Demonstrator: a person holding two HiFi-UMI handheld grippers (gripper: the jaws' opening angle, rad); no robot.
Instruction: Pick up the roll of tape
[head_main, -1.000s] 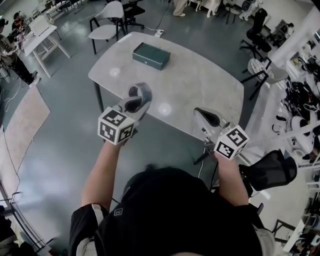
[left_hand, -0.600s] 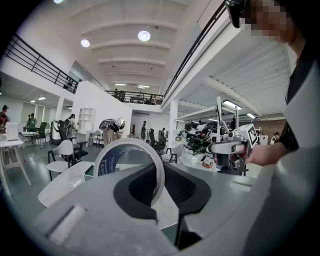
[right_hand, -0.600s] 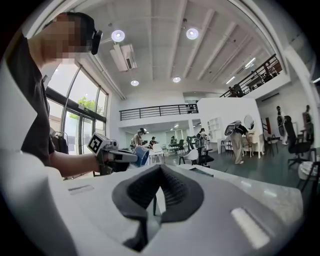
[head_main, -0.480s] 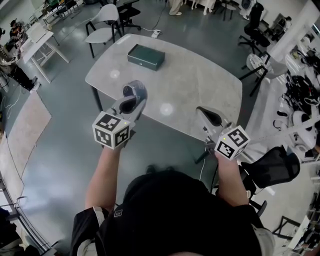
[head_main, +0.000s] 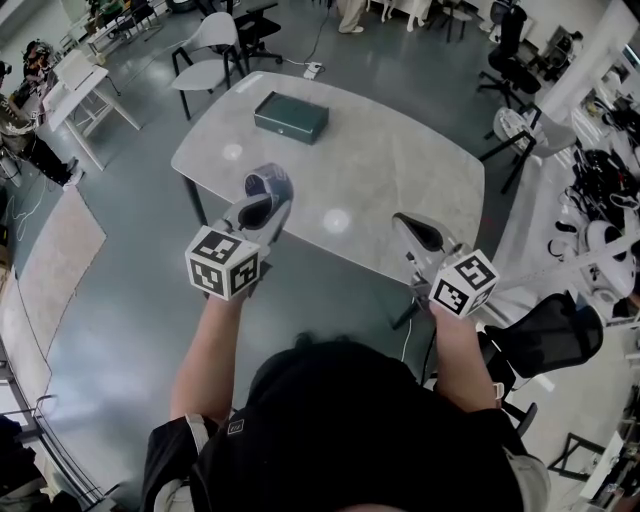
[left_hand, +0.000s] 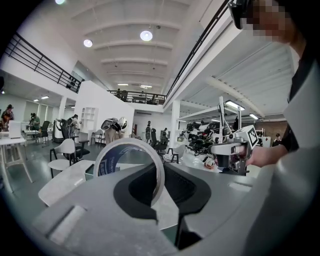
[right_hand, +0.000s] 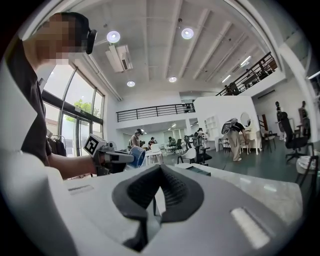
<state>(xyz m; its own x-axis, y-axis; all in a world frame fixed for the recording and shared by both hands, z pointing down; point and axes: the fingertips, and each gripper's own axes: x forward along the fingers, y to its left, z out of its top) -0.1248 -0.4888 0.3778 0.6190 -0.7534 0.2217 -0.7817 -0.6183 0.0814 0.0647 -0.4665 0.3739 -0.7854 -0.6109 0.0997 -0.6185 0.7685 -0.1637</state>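
Observation:
The roll of tape (head_main: 268, 185), a pale ring with a blue inner face, is held upright in the air over the near left part of the white table (head_main: 400, 170). My left gripper (head_main: 265, 203) is shut on its wall. In the left gripper view the tape (left_hand: 111, 159) stands between the dark pads of the left gripper (left_hand: 157, 172). My right gripper (head_main: 408, 228) hovers at the table's near right edge, shut and with nothing in it. In the right gripper view the pads of the right gripper (right_hand: 159, 171) meet at their tips, and the tape (right_hand: 137, 156) shows at the left.
A dark green box (head_main: 291, 117) lies on the far side of the table. A white chair (head_main: 215, 45) stands behind the table, and a black office chair (head_main: 545, 335) is at my right. Other desks, chairs and people fill the room around.
Both grippers have shifted slightly near the table's front edge, the left one still carrying the tape. Over the last half second almost nothing has moved.

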